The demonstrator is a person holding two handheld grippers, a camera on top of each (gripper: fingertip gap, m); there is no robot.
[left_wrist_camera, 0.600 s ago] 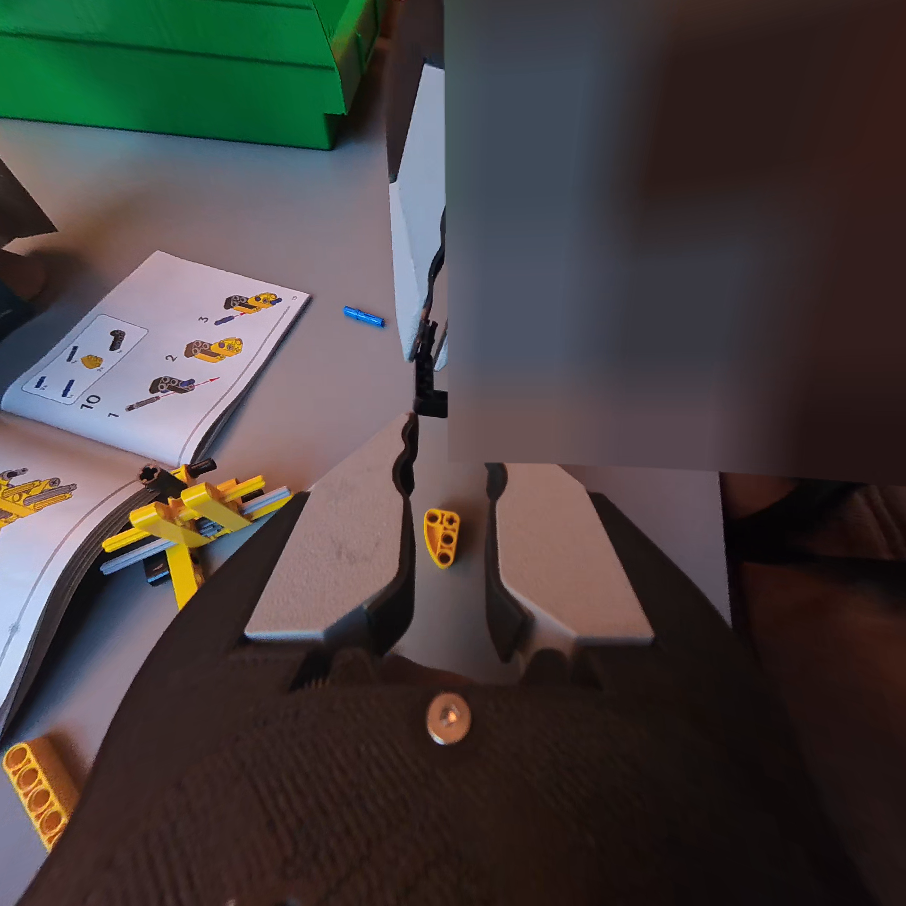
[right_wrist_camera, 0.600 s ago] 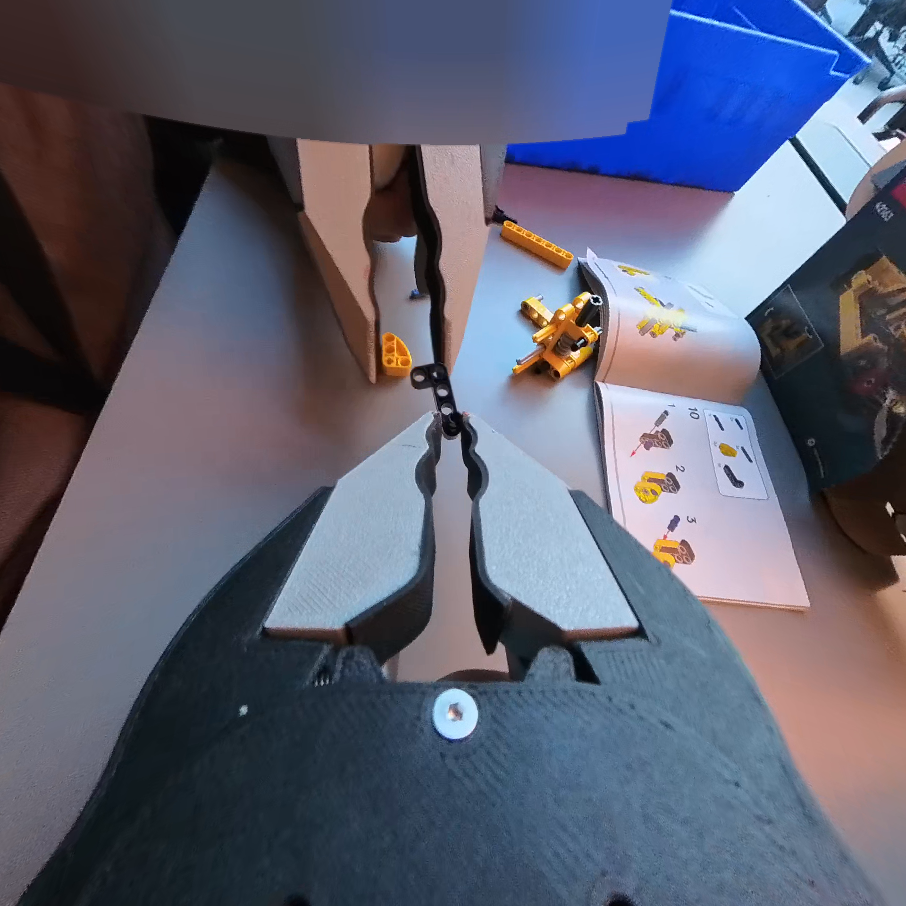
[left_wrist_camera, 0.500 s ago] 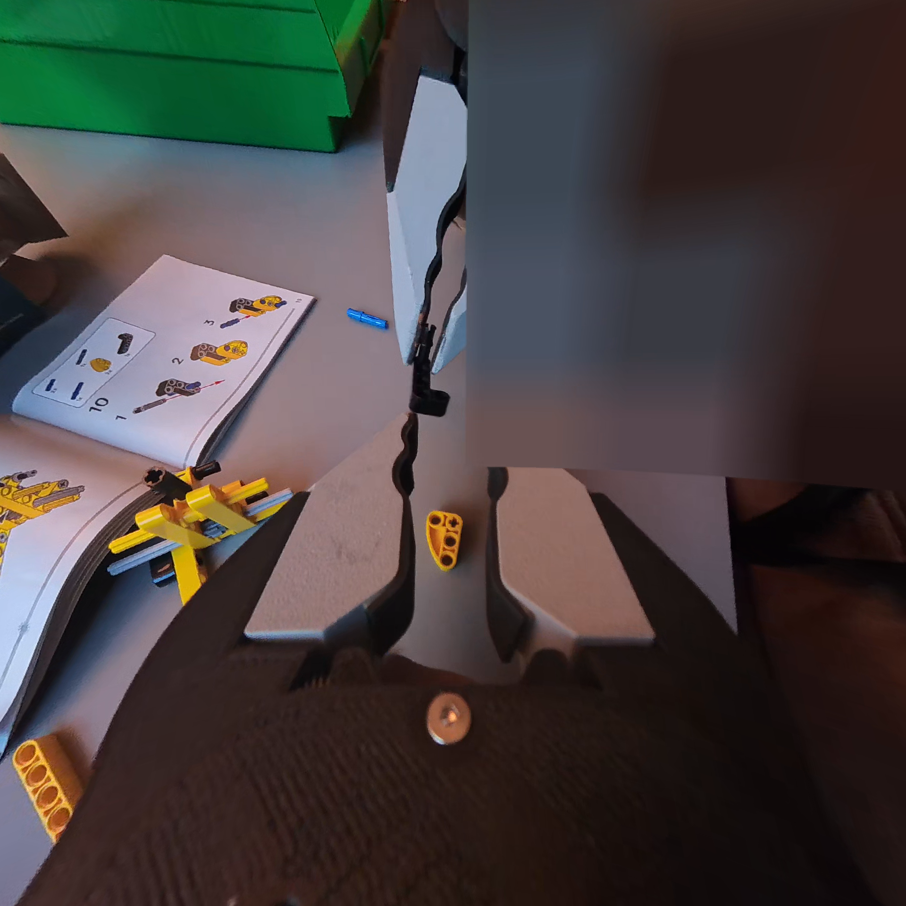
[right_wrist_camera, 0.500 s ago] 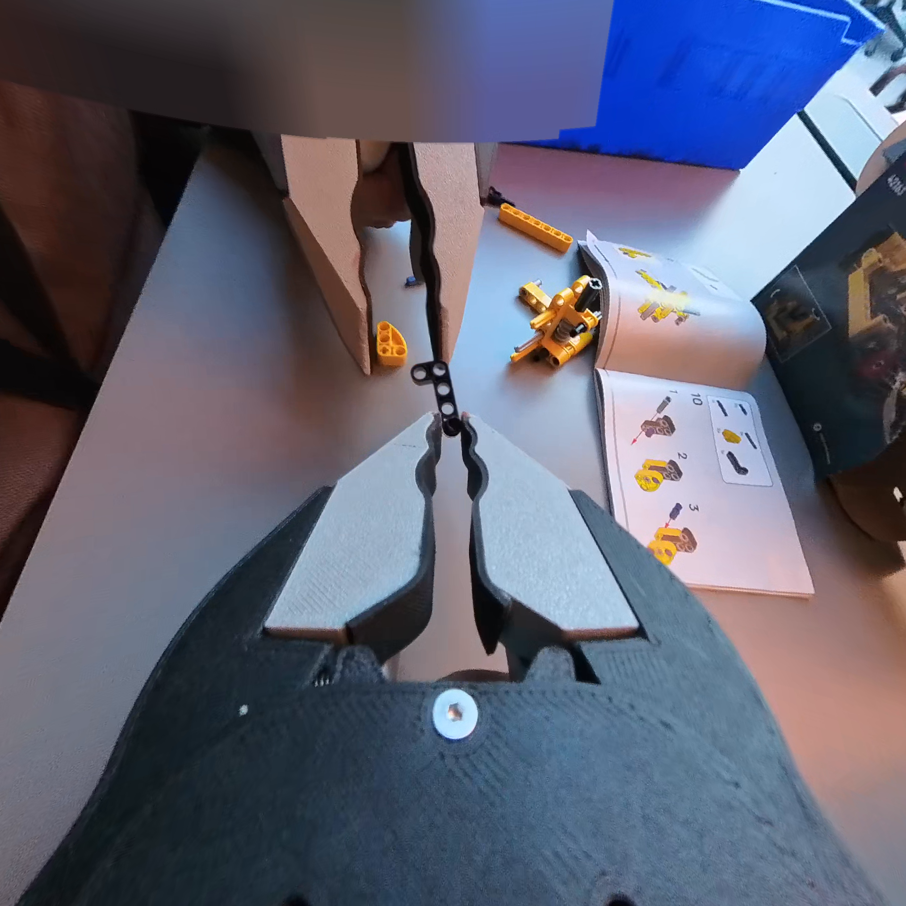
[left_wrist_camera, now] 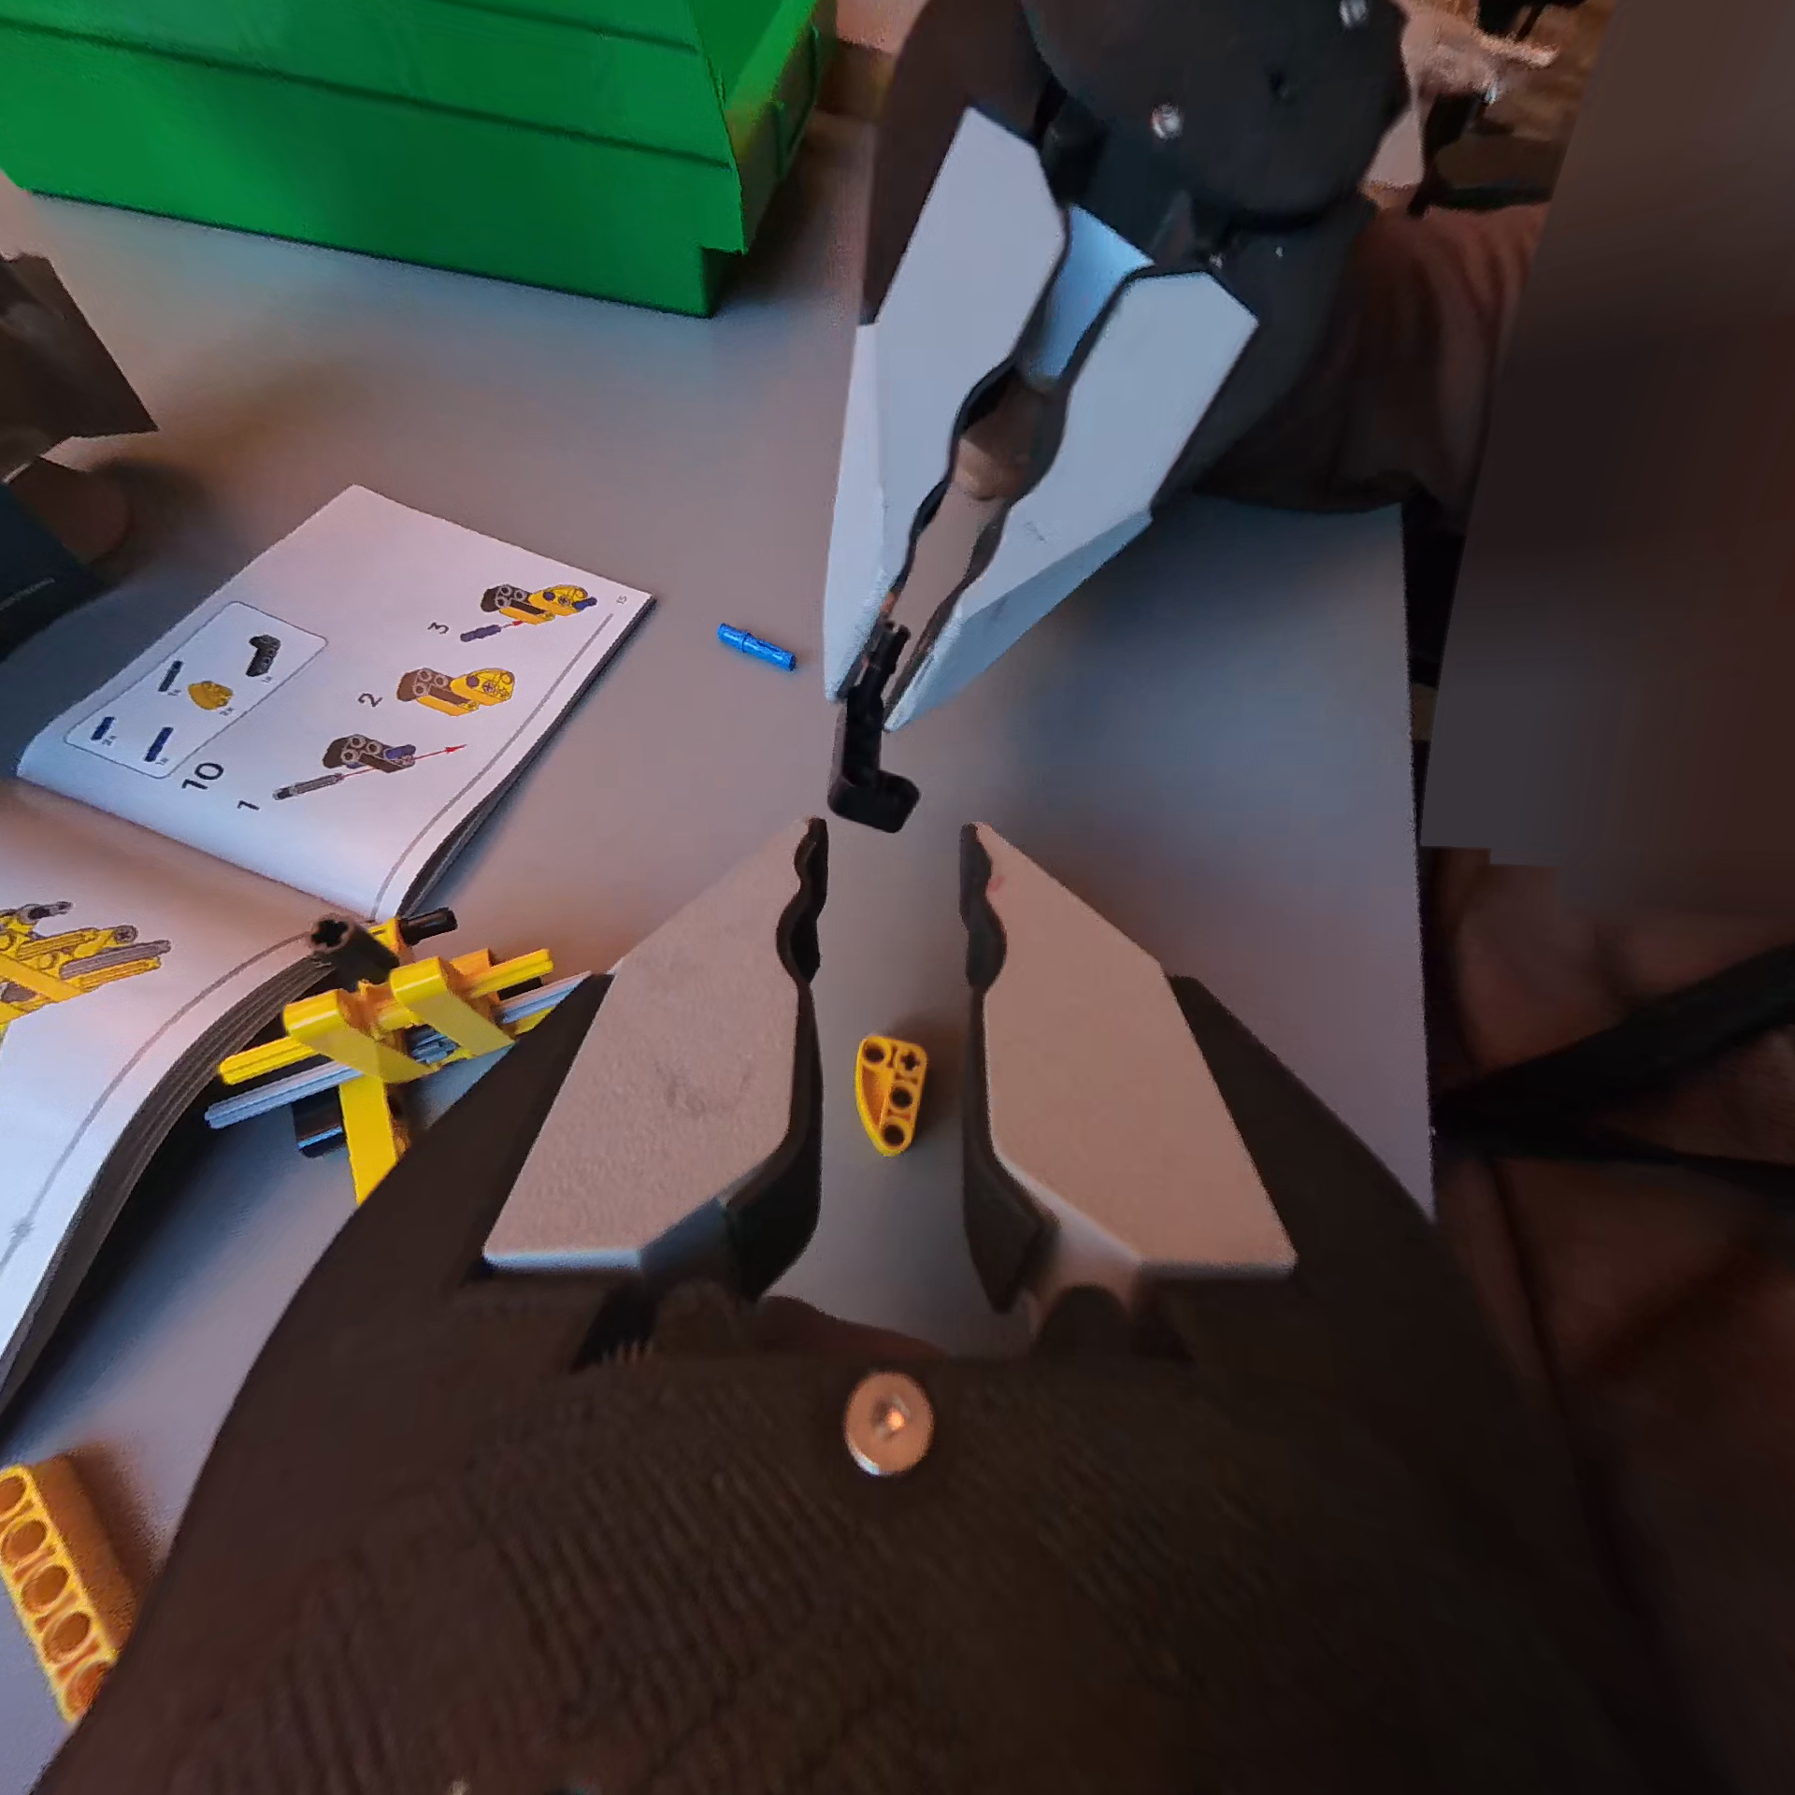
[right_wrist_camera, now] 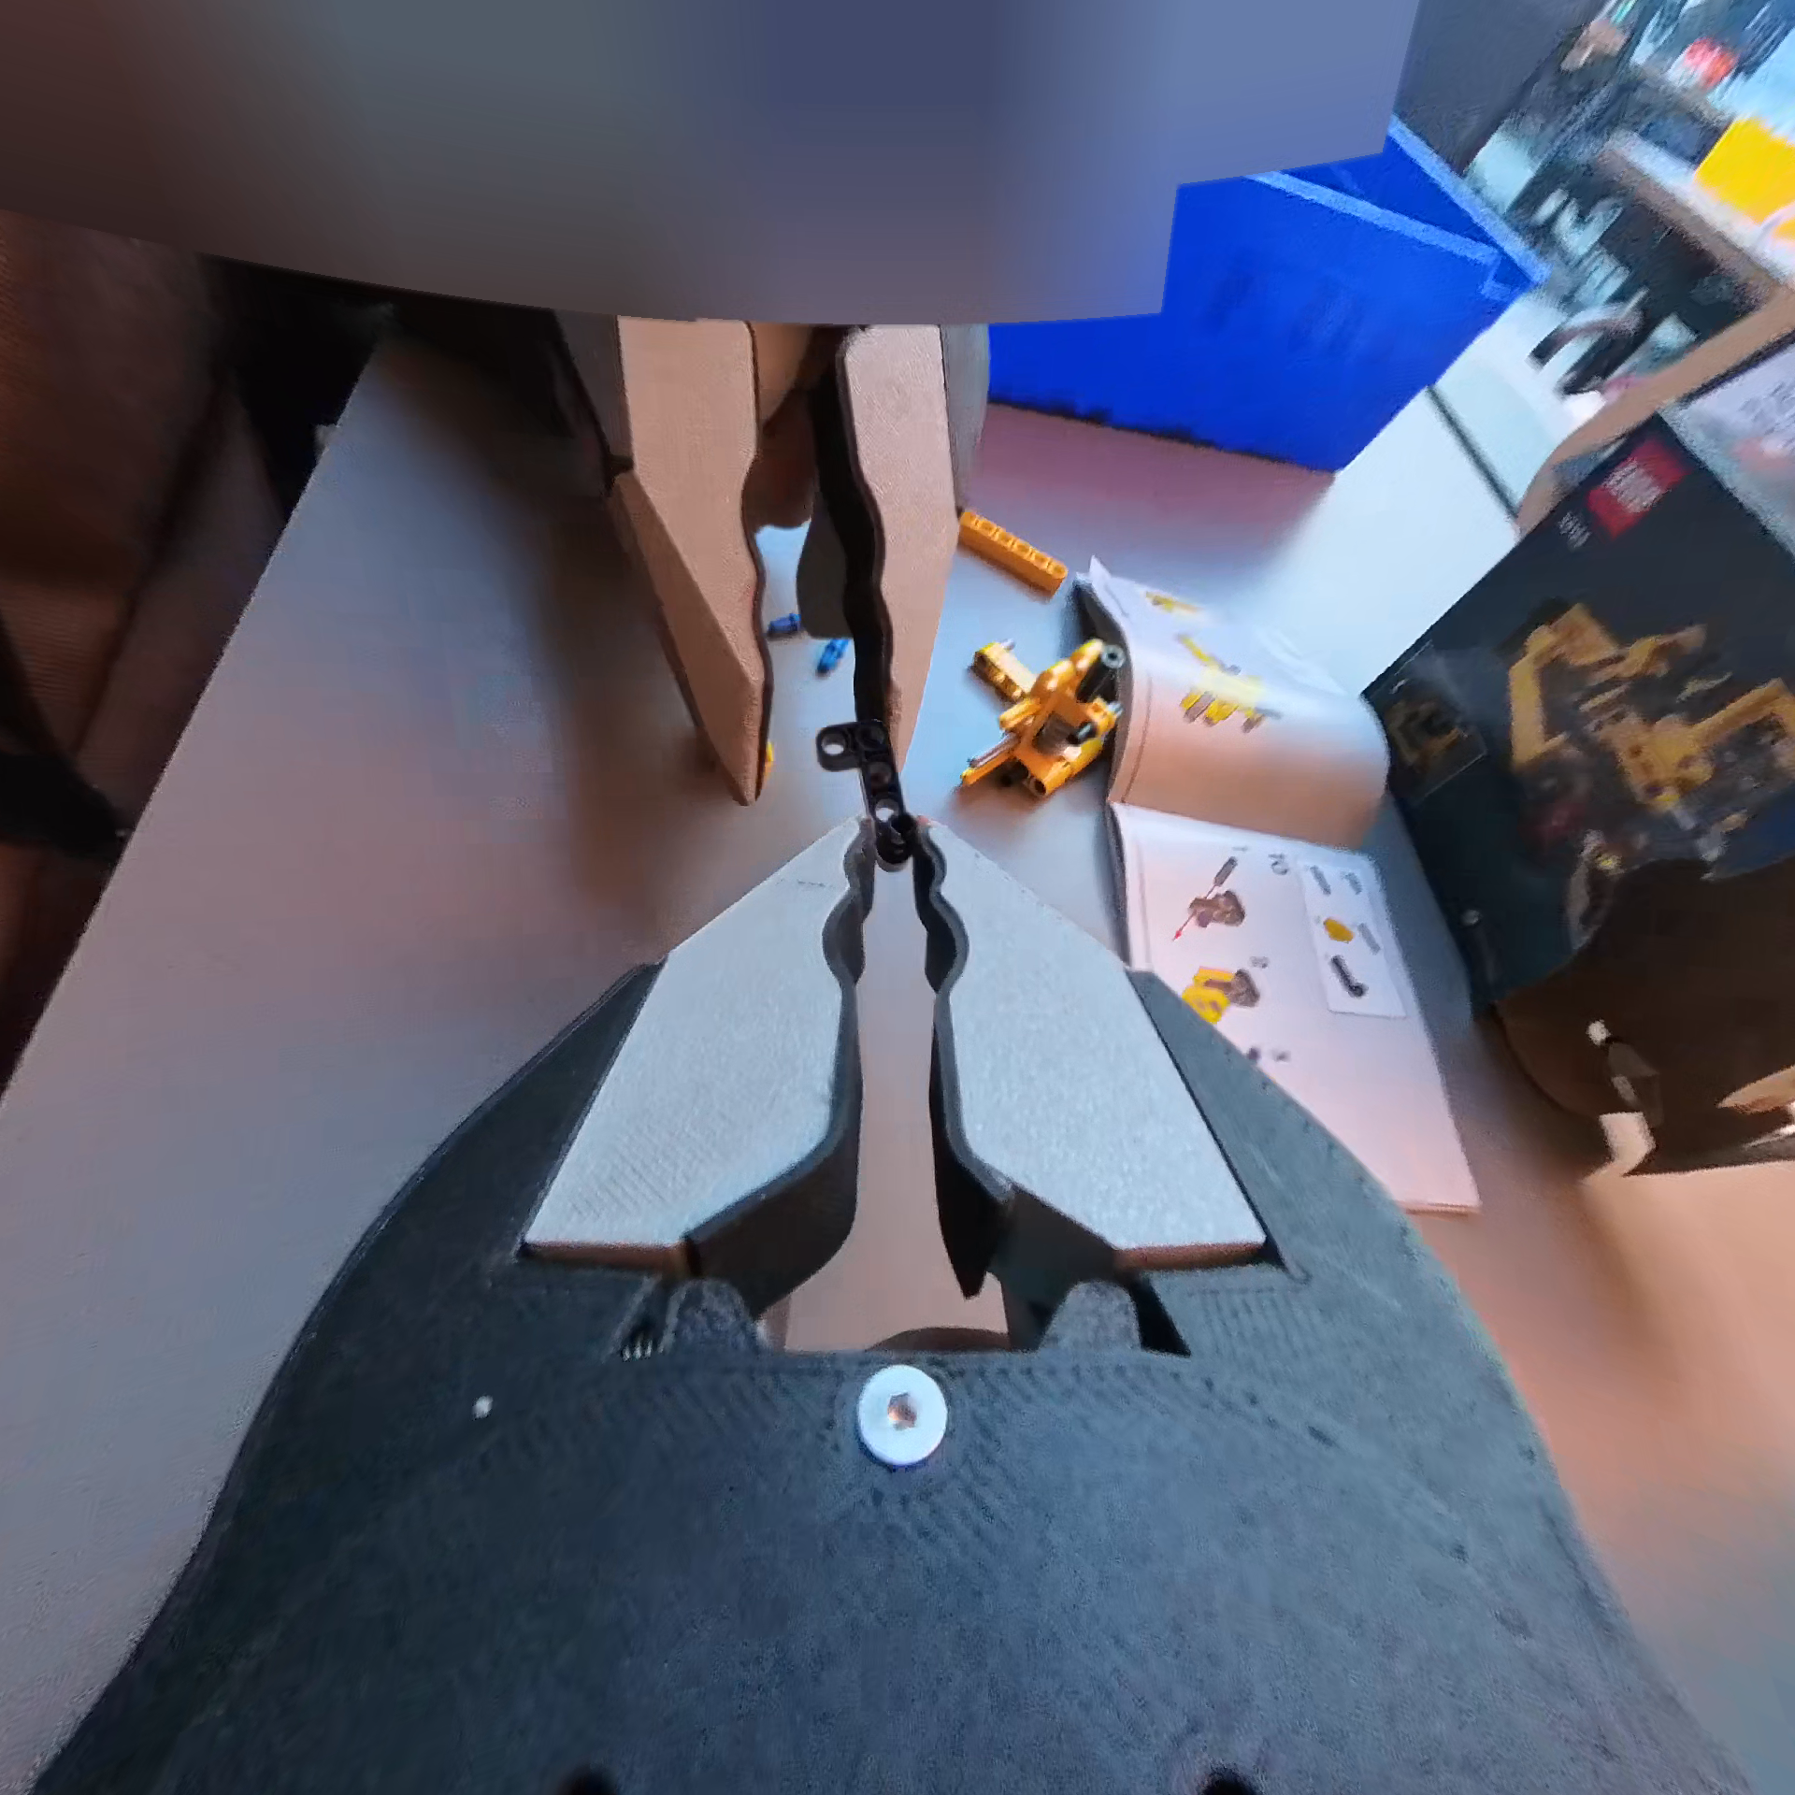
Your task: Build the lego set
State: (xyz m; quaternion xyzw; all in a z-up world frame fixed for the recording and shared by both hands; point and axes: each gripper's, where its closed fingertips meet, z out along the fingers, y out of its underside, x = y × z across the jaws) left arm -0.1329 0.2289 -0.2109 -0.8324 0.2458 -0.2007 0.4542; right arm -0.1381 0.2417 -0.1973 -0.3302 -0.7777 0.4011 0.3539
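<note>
My right gripper [right_wrist_camera: 889, 843] is shut on one end of a black L-shaped beam [right_wrist_camera: 867, 777], which sticks out ahead of its tips above the table. In the left wrist view the right gripper [left_wrist_camera: 879, 680] comes down from the top, and the beam [left_wrist_camera: 867, 762] hangs just beyond my left fingertips. My left gripper [left_wrist_camera: 894, 843] is open and empty. A small yellow curved piece [left_wrist_camera: 892, 1093] lies on the table between the left fingers. In the right wrist view the left gripper [right_wrist_camera: 821, 782] faces me, its fingers on either side of the beam's far end.
An open instruction booklet [left_wrist_camera: 340, 699] lies to the left, with a yellow sub-assembly [left_wrist_camera: 389, 1020] at its edge. A blue pin [left_wrist_camera: 756, 646] and a yellow beam [left_wrist_camera: 49, 1574] lie loose. A green box [left_wrist_camera: 389, 126], a blue bin [right_wrist_camera: 1311, 321] and the black set box [right_wrist_camera: 1603, 758] border the table.
My right gripper has tilted up a little, still holding the black beam. My left gripper stays open in much the same place.
</note>
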